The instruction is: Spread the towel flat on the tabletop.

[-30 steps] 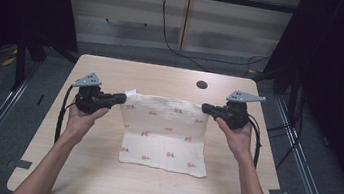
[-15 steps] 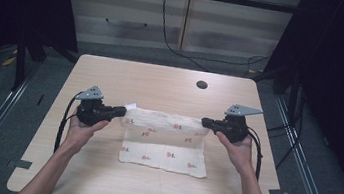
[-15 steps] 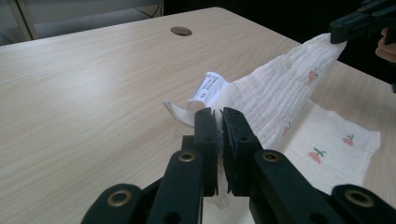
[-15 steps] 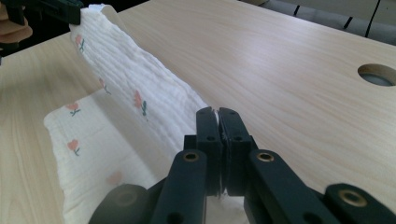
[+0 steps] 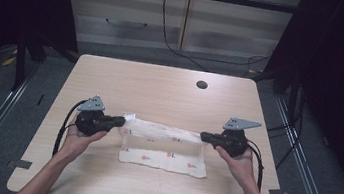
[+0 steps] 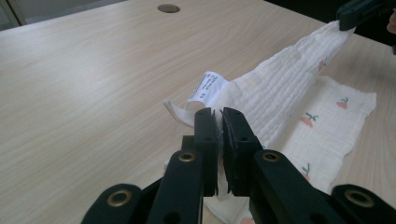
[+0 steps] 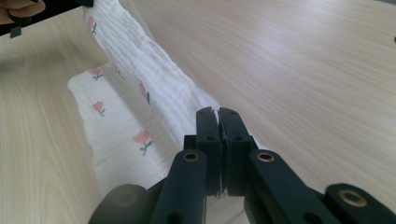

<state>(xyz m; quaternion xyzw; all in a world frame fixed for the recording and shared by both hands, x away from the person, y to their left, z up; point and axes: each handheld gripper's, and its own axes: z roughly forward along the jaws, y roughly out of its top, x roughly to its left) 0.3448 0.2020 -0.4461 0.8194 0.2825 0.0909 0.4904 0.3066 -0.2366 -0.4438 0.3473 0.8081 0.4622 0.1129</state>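
- Presently, a white crinkled muslin cloth printed with small red flowers [image 5: 165, 149] lies on the pale wooden table [image 5: 160, 93], toward its near half.
- The cloth's far edge is lifted and stretched between both grippers; its near part rests flat on the table.
- The left gripper [image 5: 119, 120] has its jaws pressed together on the cloth's left far corner, beside a white sewn-in label [image 6: 208, 87].
- The right gripper [image 5: 205, 137] likewise has its jaws clamped tight on the cloth's right far corner.
- The raised strip runs taut from one gripper to the other, just above the flat part.
- A round dark hole [image 5: 202, 85] sits in the table farther back, well apart from the cloth.
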